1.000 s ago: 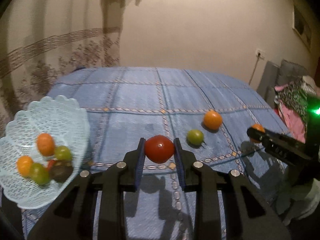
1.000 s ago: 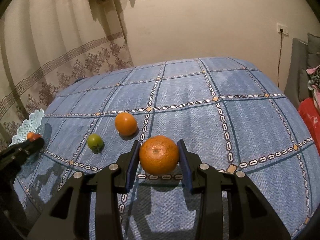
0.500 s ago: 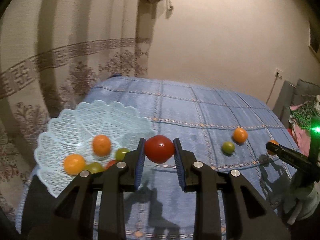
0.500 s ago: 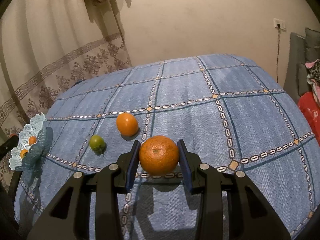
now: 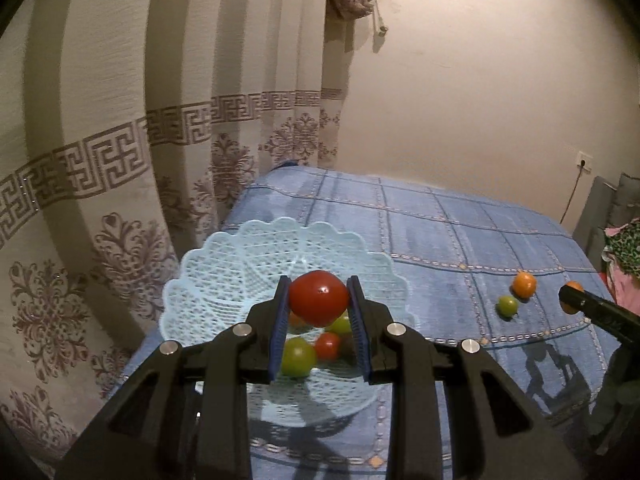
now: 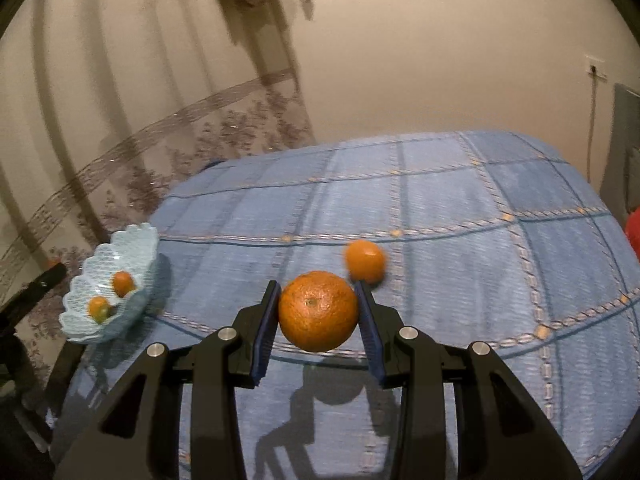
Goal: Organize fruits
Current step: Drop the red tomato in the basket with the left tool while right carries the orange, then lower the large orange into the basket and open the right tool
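My left gripper (image 5: pixel 319 300) is shut on a red tomato (image 5: pixel 318 298), held above the pale blue lace basket (image 5: pixel 224 276) at the table's left edge. Several fruits lie in the basket, among them a green one (image 5: pixel 297 357) and a small red one (image 5: pixel 327 345). My right gripper (image 6: pixel 318 312) is shut on a large orange (image 6: pixel 318 311), raised over the blue cloth. A small orange fruit (image 6: pixel 365 261) lies just behind it. The basket (image 6: pixel 132 240) shows far left in the right wrist view. A green fruit (image 5: pixel 507 305) and an orange fruit (image 5: pixel 525 284) lie on the cloth.
The blue checked cloth (image 6: pixel 460 240) covers the table. A patterned curtain (image 5: pixel 120 160) hangs close behind the basket, and a plain wall stands behind the table. The other gripper's tip (image 5: pixel 592 306) shows at right, and bright fabrics (image 5: pixel 624 248) lie at far right.
My left gripper swung left with the tomato, from over the cloth to above the basket. My right gripper turned left with the orange, bringing the basket closer in its view.
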A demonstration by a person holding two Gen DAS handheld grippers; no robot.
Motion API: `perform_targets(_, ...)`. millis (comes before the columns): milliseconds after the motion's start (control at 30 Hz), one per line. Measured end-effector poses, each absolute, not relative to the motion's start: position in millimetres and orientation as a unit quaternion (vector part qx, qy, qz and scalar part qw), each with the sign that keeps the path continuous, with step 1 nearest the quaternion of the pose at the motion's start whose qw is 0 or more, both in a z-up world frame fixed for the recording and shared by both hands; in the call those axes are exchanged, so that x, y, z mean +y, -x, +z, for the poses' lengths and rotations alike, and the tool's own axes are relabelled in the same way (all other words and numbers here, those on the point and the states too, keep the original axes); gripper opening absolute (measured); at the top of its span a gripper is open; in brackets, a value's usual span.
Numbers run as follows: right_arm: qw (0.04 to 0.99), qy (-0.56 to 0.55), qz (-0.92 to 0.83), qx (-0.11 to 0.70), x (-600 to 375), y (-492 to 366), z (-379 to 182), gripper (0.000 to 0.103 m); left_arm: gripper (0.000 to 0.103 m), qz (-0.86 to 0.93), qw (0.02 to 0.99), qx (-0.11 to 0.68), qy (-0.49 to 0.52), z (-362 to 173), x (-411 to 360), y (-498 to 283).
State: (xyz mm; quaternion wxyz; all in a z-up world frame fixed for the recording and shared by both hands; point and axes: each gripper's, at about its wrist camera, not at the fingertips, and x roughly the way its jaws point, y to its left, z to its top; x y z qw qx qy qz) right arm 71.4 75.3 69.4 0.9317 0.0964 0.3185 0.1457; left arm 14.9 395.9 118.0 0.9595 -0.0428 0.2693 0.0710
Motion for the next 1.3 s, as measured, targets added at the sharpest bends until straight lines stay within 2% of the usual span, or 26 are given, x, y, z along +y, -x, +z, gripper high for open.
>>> perform_targets(500, 0.916, -0.083, 0.231, 0.318, 180.9, -78.4, 95.0, 0.038, 0.030, 0.068, 0.947, 0.304, 0.076, 92.9, 434.6, -15.5)
perform_targets(567, 0.913, -0.080, 0.241, 0.319, 194.3, -78.8, 95.3, 0.038, 0.036, 0.068, 0.946, 0.305, 0.084, 92.2, 440.3, -15.9)
perform_targets(633, 0.910, -0.078, 0.249, 0.321, 206.4, -78.9, 95.2, 0.038, 0.055, 0.073, 0.948, 0.297, 0.091, 94.6, 446.3, -13.6)
perform_targets(767, 0.902, -0.073, 0.272, 0.328, 233.7, -79.4, 93.2, 0.038, 0.058, 0.076, 0.949, 0.289, 0.104, 99.0, 456.1, -9.5)
perform_targets(933, 0.891, -0.060, 0.296, 0.338, 261.6, -76.2, 87.3, 0.038, 0.067, 0.094, 0.949, 0.275, 0.122, 105.6, 471.5, -3.3)
perform_targets(1300, 0.873, -0.030, 0.333, 0.354, 314.4, -70.4, 75.3, 0.039, 0.077, 0.115, 0.947, 0.270, 0.135, 109.0, 483.9, -2.8)
